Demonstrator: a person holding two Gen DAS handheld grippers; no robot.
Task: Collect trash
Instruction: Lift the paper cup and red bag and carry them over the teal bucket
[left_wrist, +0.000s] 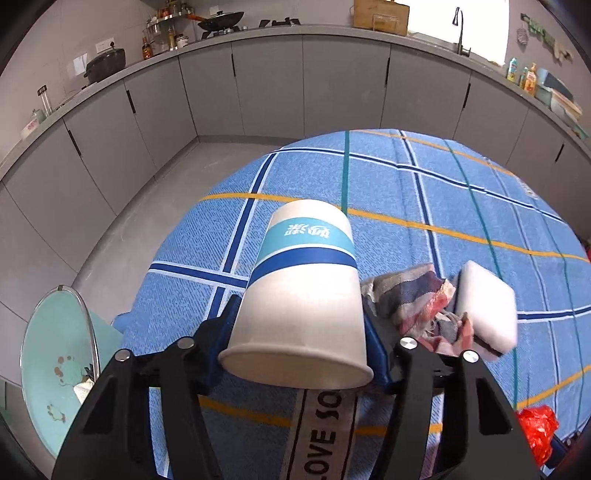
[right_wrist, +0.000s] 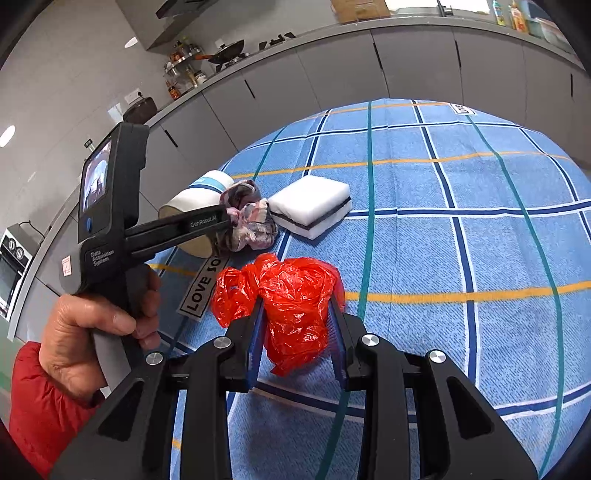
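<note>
Paper cup (left_wrist: 303, 291) lies clamped between the left fingers (left_wrist: 236, 314) at frame centre. Right fingers (right_wrist: 258, 328), part closed, pinch the red bag (right_wrist: 291, 306) low centre.

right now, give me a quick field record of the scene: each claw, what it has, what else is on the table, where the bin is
left claw: closed around paper cup, lying on its side
right claw: shut on red plastic bag
surface: blue checked tablecloth
also on cloth: crumpled plaid cloth, white sponge, side by side
bin: teal bin, on the floor left of the table, some litter inside
</note>
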